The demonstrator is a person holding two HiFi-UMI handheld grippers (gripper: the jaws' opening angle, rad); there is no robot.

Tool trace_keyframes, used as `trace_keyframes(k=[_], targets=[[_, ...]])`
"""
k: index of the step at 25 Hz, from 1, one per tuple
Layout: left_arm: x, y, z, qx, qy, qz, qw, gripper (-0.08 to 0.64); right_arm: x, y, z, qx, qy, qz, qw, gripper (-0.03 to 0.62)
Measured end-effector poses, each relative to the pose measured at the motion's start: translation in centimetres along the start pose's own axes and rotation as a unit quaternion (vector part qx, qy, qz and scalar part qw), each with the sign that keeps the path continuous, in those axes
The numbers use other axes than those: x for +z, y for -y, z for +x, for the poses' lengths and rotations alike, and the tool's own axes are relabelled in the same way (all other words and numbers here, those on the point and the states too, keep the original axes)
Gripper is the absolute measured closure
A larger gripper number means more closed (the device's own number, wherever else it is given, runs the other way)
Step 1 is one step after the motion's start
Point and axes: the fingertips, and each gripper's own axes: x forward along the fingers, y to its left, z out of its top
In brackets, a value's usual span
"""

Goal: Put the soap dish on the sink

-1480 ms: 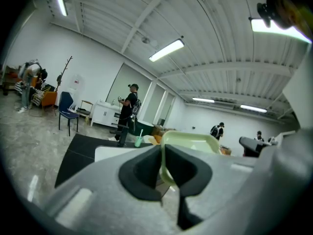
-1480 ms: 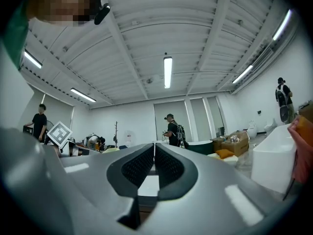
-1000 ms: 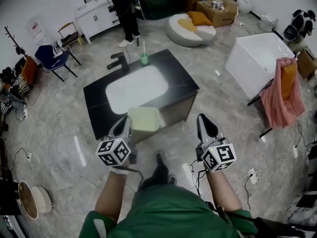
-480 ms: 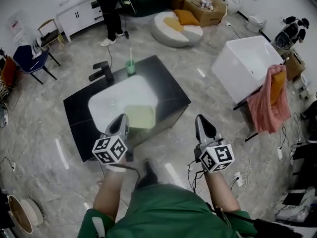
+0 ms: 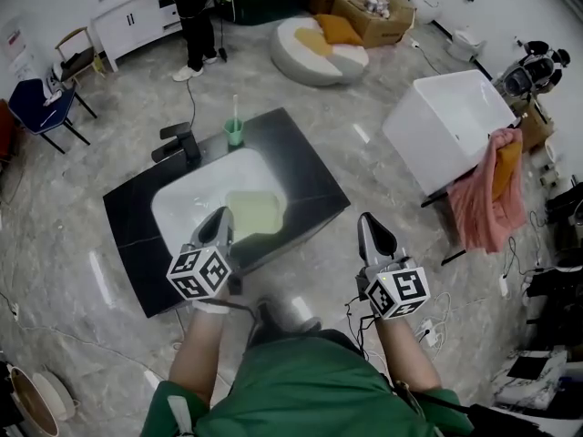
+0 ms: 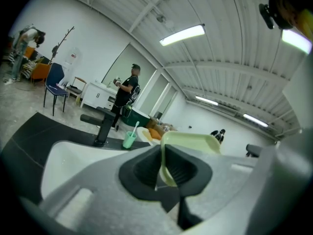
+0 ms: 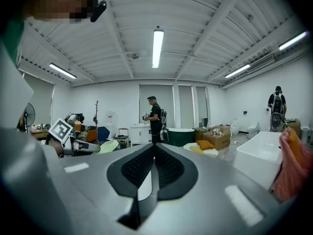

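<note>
A pale green soap dish [image 5: 253,213] hangs over the near edge of the white basin [image 5: 191,203], clamped by its near rim in my left gripper [image 5: 221,228]. In the left gripper view the dish [image 6: 190,143] stands up between the shut jaws of the left gripper [image 6: 165,169]. The black sink counter [image 5: 301,167] carries a black tap [image 5: 178,143] and a green cup [image 5: 235,132] with a toothbrush. My right gripper [image 5: 368,232] is held out over the floor to the right of the counter's near corner, its jaws closed with nothing between them [image 7: 152,173].
A white bathtub [image 5: 448,126] with a pink towel [image 5: 484,198] over its edge stands to the right. A person [image 5: 191,7] stands behind the counter by a white cabinet [image 5: 132,16]. A blue chair [image 5: 44,103] is at left. Cables [image 5: 428,330] lie on the floor near my feet.
I have stepped closer to the counter; the soap dish in my left gripper now hangs over the basin's near edge rather than in front of the counter. The right gripper kept its pose.
</note>
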Motion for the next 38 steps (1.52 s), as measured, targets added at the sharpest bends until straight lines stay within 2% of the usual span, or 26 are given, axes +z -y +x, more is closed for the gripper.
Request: trace_keyframes(k=[5, 9, 13, 17, 22, 26, 33, 38], targets=[[-0.1, 0.4, 3.4, 0.004, -0.005, 0.001, 1.0, 0.538, -0.5, 3.0, 1.8, -0.002, 0.002, -0.001, 1.0, 0.584], [-0.5, 2.3, 6.0, 0.012, -0.005, 0.011, 0.9999, 0.538, -1.3, 7.2, 3.3, -0.002, -0.001, 0.025, 1.0, 0.584], [0.6, 5.1, 7.5, 0.048, 0.007, 0.013, 0.9987, 0.538, 0.8, 10.9, 4.8, 0.037, 0.012, 0.031, 0.999, 0.584], [1.2, 9.1, 10.8, 0.076, 0.021, 0.026, 0.9965, 0.538, 2.8, 16.4, 6.3, 0.073, 0.026, 0.032, 0.996, 0.584], [0.3, 12.7, 14.1, 0.108, 0.036, 0.013, 0.9935, 0.538, 3.4, 22.5, 7.7, 0.106, 0.032, 0.035, 0.993, 0.584], [-0.3, 14.1, 15.6, 0.135, 0.041, 0.007, 0.99, 0.538, 3.5, 25.3, 8.8, 0.135, 0.033, 0.035, 0.99, 0.584], [0.5, 13.3, 18.2, 0.169, 0.046, 0.019, 0.9844, 0.538, 1.3, 28.0, 12.5, 0.152, 0.012, 0.058, 0.987, 0.584], [0.2, 10.6, 21.1, 0.169, 0.037, 0.014, 0.9849, 0.538, 0.6, 28.4, 16.2, 0.146, 0.0, 0.054, 0.988, 0.584]])
